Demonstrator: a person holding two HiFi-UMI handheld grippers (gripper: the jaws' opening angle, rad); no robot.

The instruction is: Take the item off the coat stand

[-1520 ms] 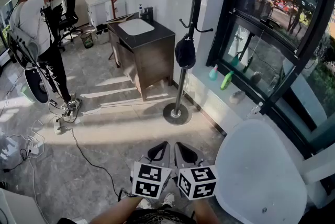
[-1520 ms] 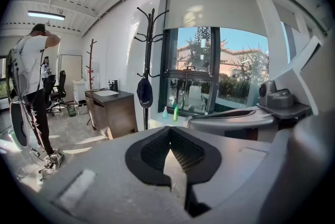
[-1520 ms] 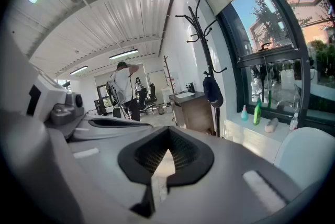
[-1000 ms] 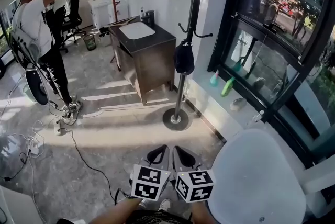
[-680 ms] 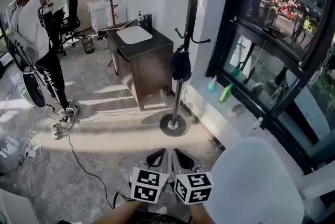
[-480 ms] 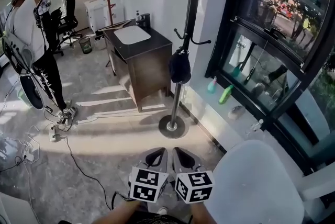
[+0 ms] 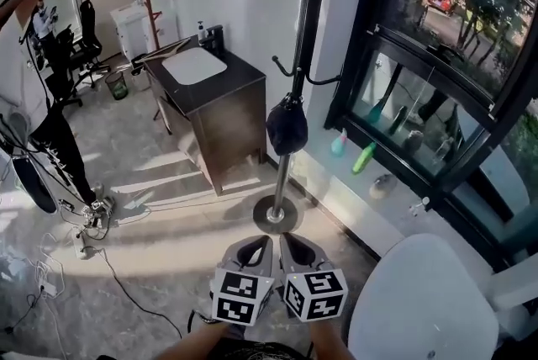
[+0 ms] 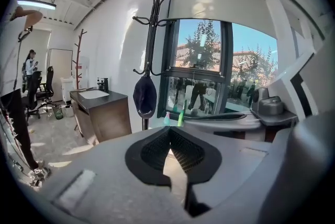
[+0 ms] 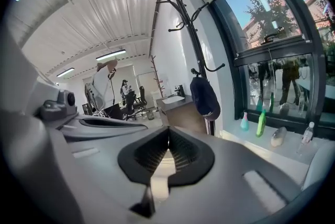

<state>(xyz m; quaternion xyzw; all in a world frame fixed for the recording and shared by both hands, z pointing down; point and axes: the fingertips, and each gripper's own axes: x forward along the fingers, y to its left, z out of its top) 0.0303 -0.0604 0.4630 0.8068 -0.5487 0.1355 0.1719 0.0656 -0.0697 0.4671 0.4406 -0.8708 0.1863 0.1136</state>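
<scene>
Nearby, cabinet (image 7: 220, 110) beside coat stand (image 7: 302, 39), chair (image 7: 420, 299)

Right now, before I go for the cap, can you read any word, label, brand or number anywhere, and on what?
No readable text anywhere.
Marker cubes: black-and-white square patterns, no letters.
Bottles on the window sill: labels too small to read.
Cap on the coat stand: no print visible.
</scene>
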